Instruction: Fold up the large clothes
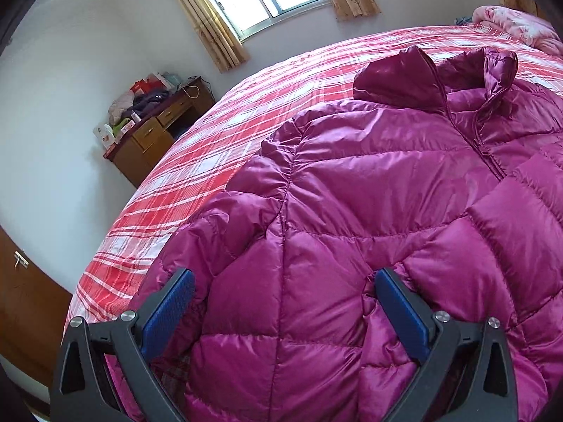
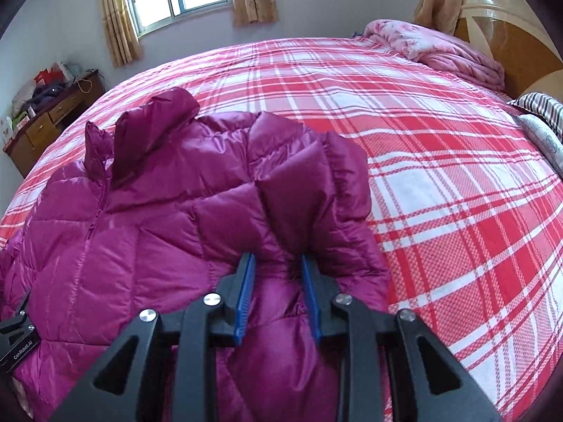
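A magenta quilted down jacket (image 1: 369,176) lies front-up on the red and white plaid bed (image 1: 211,147), zipped, with its collar (image 1: 404,74) standing at the far end. My left gripper (image 1: 284,276) is open wide just over the jacket's near left side, its blue pads apart with puffy fabric below them. In the right wrist view the jacket (image 2: 140,228) has its right sleeve (image 2: 309,190) folded in over the body. My right gripper (image 2: 276,256) is shut on a bunched fold of that sleeve. Part of the left gripper's black body (image 2: 14,330) shows at that view's left edge.
A wooden desk (image 1: 155,137) piled with clutter stands by the wall beyond the bed. A folded pink quilt (image 2: 440,49) lies by the headboard (image 2: 510,35), and a striped pillow (image 2: 542,109) sits at the right edge. Bare plaid sheet (image 2: 440,176) spreads right of the jacket.
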